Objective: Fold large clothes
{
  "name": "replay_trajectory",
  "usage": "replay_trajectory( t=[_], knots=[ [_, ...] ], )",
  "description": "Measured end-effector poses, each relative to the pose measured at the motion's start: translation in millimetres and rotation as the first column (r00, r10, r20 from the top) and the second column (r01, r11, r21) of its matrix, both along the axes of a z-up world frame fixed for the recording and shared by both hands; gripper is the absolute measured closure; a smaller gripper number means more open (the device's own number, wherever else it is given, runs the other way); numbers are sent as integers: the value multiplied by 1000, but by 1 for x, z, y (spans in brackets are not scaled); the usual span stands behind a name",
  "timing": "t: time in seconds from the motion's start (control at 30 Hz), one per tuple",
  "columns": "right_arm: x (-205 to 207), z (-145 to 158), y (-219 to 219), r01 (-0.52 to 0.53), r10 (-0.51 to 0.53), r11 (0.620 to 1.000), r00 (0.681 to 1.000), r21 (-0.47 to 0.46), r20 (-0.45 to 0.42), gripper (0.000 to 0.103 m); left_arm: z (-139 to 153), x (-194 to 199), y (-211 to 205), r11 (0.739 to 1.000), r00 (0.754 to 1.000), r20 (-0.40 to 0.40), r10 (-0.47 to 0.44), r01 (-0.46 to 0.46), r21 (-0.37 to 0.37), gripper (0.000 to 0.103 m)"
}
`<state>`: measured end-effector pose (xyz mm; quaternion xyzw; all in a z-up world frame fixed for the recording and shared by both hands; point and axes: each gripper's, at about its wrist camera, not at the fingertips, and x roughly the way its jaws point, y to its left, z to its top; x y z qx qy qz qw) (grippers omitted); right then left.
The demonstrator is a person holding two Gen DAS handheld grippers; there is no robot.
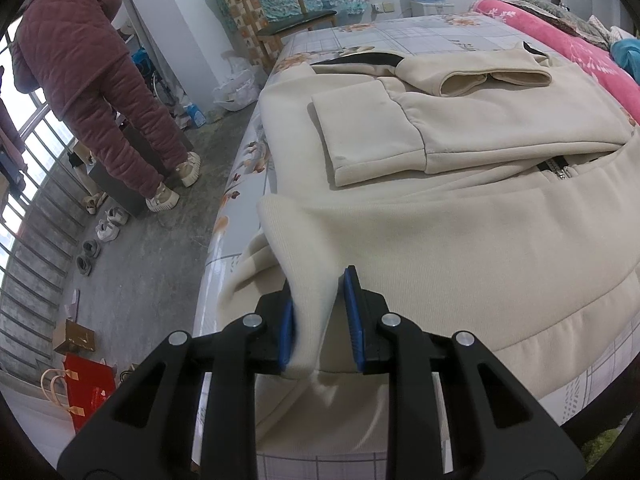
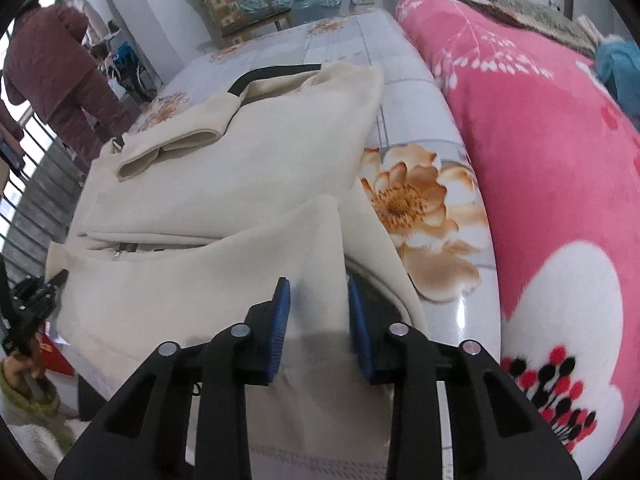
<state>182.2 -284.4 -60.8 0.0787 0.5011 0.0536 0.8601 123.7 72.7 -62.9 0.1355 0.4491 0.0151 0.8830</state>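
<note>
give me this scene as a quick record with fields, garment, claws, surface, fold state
garment: large cream fleece zip jacket, spread on the bed
sleeves: both folded in across the chest
left claw: shut on the jacket's ribbed hem corner
right claw: shut on the jacket's other hem corner
surface: floral grid-print bed sheet
beside: pink floral blanket along the right edge
fold state: bottom hem lifted, not yet laid over the top

Left wrist view: low over bed [image 1: 400,36] edge, close behind left tool [image 1: 320,320], facing 12 o'clock. Right wrist view: same, behind right tool [image 2: 316,320]. Shared: cream garment [image 1: 460,220], chair [image 1: 288,12] at 12.
</note>
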Motion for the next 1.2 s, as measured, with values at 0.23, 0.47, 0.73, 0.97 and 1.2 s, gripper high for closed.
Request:
replay_trajectory(
  t=[0.23, 0.47, 0.73, 0.97, 1.2],
  knots=[
    [-1, 2, 23, -29, 32, 981, 999, -191, 15, 79, -1, 1, 1, 1000, 1000, -4, 4, -4, -8, 81],
    [-1, 2, 33, -39, 46, 956, 999, -292, 19, 79, 0, 1, 0, 1000, 1000, -3, 3, -3, -7, 81],
    [1, 0, 37, -39, 46, 947, 999, -319, 15, 79, -1, 0, 0, 1000, 1000, -2, 2, -2, 5, 81],
    [0, 0, 40, -34, 43, 942, 999, -334, 19, 79, -1, -1, -1, 1000, 1000, -1, 0, 0, 12, 81],
    [-1, -1, 41, -34, 44, 941, 999, -338, 22, 79, -1, -1, -1, 1000, 1000, -2, 0, 0, 11, 81]
  ],
)
